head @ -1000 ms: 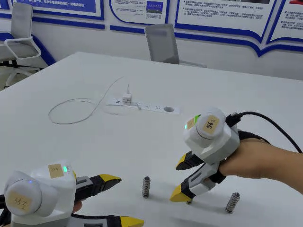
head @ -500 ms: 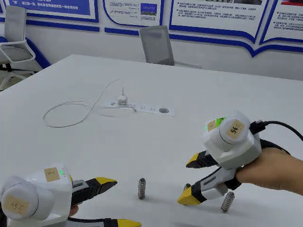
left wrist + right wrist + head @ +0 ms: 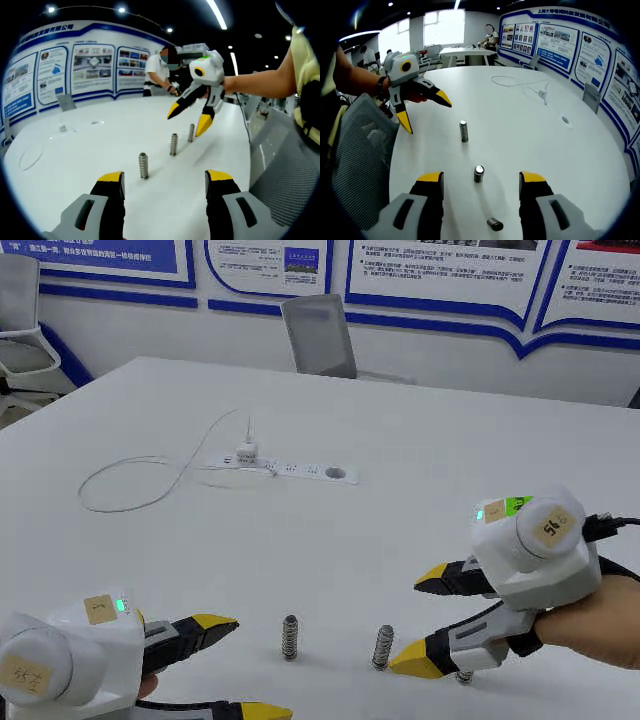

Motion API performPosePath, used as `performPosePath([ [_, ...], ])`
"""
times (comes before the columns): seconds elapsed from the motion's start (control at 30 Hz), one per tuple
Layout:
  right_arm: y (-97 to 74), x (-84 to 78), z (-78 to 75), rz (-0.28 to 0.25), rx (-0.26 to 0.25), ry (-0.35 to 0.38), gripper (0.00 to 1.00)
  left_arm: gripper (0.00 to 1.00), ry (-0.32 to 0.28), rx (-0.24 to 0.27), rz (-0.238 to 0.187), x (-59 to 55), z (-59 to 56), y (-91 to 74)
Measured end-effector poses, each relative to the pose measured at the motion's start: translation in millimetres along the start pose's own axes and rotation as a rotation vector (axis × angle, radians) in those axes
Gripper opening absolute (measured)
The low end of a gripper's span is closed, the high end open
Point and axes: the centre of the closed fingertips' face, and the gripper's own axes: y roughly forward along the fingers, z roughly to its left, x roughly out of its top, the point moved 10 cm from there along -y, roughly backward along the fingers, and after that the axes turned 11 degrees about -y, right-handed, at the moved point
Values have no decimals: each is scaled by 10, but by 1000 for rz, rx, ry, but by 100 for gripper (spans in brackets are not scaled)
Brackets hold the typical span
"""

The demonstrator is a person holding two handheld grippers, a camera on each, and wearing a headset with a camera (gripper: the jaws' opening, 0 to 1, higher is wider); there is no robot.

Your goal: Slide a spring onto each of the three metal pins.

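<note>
Three springs stand upright in a row on the white worktop [image 3: 420,440], near its front edge and well apart from one another. In the head view the left spring [image 3: 290,637] and the middle spring [image 3: 382,647] stand in the open. The right spring [image 3: 465,677] is mostly hidden behind the lower jaw of the right tongs [image 3: 417,620]. A flat round metal top shows on the middle spring in the right gripper view. The pins inside the coils cannot be made out otherwise.

The right tongs are spread wide and hold nothing. Their lower yellow tip lies just beside the middle spring without touching it. In the right gripper view that spring sits between the two jaw tips, clear of both. A hand [image 3: 592,625] grips the white body behind them.

The left tongs [image 3: 240,666] sit low at the near left of the head view. They are also wide open and empty, and point toward the left spring from a short way off.

Farther back on the worktop lie a white power strip [image 3: 292,469] with a plug [image 3: 246,452] and a looping white cable [image 3: 125,483]. A grey chair [image 3: 318,335] stands at the far edge below blue-framed wall posters [image 3: 440,265].
</note>
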Motion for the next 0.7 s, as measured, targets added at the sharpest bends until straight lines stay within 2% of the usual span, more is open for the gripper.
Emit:
performPosePath([
  [0.3, -141, -97, 36, -63, -51, 37, 64, 68, -3, 4, -7, 6, 28, -15],
  [0.57, -255, -243, 82, -79, -86, 61, 66, 69, -2, 1, -13, 21, 12, -21],
  [0.7, -306, -288, 117, -104, -103, 72, 66, 70, -3, 1, -14, 21, 11, -26],
])
